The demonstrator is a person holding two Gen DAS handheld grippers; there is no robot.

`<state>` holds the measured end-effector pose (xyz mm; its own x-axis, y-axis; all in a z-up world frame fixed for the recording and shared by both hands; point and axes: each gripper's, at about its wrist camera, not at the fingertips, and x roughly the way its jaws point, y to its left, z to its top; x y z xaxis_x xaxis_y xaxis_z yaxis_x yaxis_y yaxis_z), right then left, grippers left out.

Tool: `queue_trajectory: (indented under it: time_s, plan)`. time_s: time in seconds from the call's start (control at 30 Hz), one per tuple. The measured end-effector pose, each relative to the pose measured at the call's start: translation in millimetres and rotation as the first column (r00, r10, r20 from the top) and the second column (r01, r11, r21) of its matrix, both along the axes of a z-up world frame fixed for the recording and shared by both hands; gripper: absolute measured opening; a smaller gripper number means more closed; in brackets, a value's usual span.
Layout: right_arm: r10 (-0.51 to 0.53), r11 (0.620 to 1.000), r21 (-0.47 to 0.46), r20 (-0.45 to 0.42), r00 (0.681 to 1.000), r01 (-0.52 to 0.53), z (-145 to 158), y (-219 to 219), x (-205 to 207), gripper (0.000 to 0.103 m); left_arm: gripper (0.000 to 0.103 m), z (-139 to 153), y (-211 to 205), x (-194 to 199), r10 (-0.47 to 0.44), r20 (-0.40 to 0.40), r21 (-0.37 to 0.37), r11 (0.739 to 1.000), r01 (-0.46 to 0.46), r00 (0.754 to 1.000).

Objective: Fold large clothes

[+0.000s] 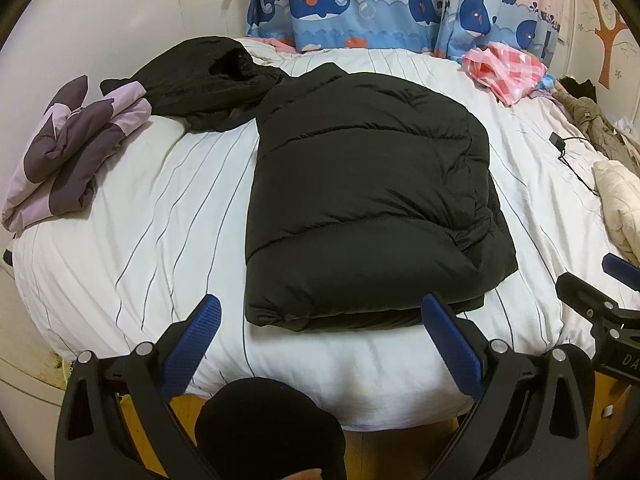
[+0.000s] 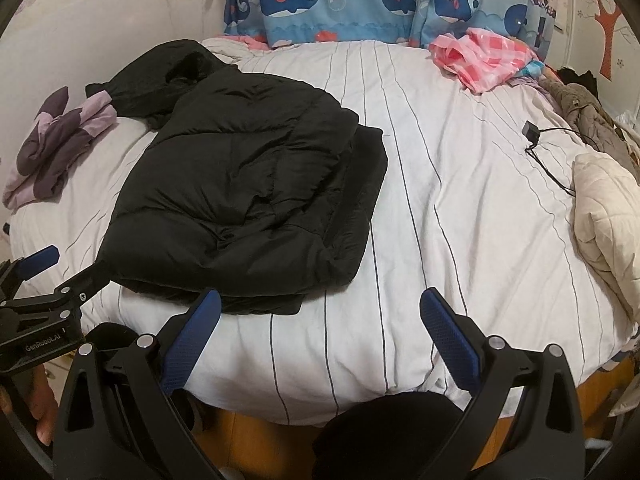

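On the left side of the white striped bed (image 1: 152, 216) lies a purple patterned cloth (image 1: 68, 152), and near it the black puffer jacket (image 1: 360, 200) rests folded in the middle of the bed, its hood (image 1: 208, 80) spread toward the cloth. The left gripper (image 1: 320, 320) hovers at the near hem of the jacket with its jaws spread wide and holding nothing. More to the right, the right gripper (image 2: 320, 316) hangs over bare sheet beside the jacket, also released and empty, and far right are a pink checked cloth (image 2: 484, 60) and a black cable (image 2: 548, 156).
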<state>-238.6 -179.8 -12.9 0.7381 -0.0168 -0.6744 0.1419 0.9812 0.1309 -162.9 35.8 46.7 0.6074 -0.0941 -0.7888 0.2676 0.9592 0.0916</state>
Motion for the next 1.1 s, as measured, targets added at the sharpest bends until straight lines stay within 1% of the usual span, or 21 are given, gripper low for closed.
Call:
queue_trajectory:
  time_s: [0.27,0.5,0.77,0.93,1.1]
  plan:
    - [0.018,1.0,0.007,-0.004,1.0,-0.018,-1,3,4,0.096,0.096,-3,2,3,0.008,0.003,-0.002,1.0,-0.008,1.0]
    - [0.031,0.999,-0.011,0.011,0.999,-0.031,5,13,1,0.096,0.096,2,10,-4,0.019,0.023,0.0,1.0,-0.019,1.0]
    - [0.038,0.999,-0.014,0.011,0.999,-0.038,6,18,-1,0.096,0.096,4,23,-5,0.05,0.038,0.019,0.999,-0.051,0.998]
    - [0.053,0.998,-0.019,0.011,0.999,-0.052,7,25,-2,0.096,0.096,7,26,-8,0.054,0.056,0.033,0.998,-0.056,0.997]
    - [0.071,0.997,-0.026,0.0,0.997,-0.071,6,33,2,0.096,0.096,2,31,-7,0.062,0.048,0.035,0.997,-0.064,0.997]
